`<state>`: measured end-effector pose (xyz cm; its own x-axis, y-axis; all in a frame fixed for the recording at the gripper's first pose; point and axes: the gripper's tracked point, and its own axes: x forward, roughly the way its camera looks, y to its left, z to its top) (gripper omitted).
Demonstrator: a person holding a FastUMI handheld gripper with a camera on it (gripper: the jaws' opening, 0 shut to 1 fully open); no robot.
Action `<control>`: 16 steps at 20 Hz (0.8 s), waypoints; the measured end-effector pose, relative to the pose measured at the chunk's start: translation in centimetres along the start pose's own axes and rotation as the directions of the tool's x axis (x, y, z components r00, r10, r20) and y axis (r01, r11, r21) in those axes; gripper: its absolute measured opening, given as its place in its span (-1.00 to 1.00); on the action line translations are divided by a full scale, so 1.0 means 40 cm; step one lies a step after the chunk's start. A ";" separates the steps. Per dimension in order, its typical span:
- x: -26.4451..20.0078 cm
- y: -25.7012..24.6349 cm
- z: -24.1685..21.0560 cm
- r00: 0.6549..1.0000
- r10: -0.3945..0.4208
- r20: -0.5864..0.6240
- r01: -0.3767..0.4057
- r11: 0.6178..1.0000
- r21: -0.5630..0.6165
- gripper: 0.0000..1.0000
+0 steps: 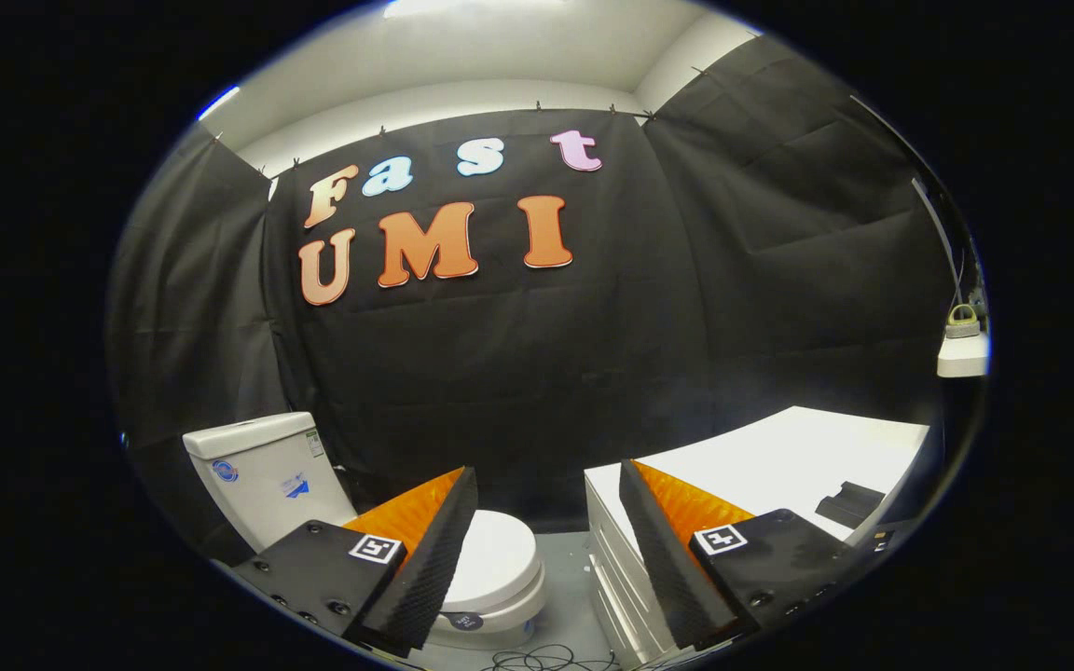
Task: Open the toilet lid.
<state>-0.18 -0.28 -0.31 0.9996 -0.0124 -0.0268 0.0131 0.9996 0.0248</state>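
White porcelain toilet (462, 578) sits low and to the left, beyond and partly behind my left finger (430, 550). Its lid (495, 554) is down, flat over the bowl, with a small dark round tag at the front rim. Cistern (262, 471) stands upright behind it, against the black cloth wall (518, 373), with small blue stickers on its face.

My tongs (546, 485) are wide open and hold nothing; the gap between the two fingers looks onto the cloth wall and a strip of grey floor (567, 578). Each finger shows an orange ribbed inner pad and a black textured edge, with a square black-and-white marker on its block. Neither finger touches the toilet; the tongs are above it and well apart from the lid.

To the right, beyond my right finger (658, 550), stands a white bench (779, 457) with drawer fronts facing the toilet. A flat black object (849, 503) lies on its top near the far right. Dark cables (546, 660) are coiled on the floor just below the gap between the fingers. A small white shelf (961, 356) at far right carries a small item I cannot identify.
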 end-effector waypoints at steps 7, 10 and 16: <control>0.001 0.046 -0.002 0.999 0.035 -0.023 -0.034 0.999 0.017 0.96; 0.013 0.098 0.004 0.998 0.065 -0.023 -0.065 0.998 0.021 0.96; 0.073 0.173 -0.016 0.995 0.094 -0.033 -0.090 0.990 0.107 0.96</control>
<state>2.79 6.60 -0.86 0.9949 0.0826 -0.0570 -0.0744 0.9882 0.1341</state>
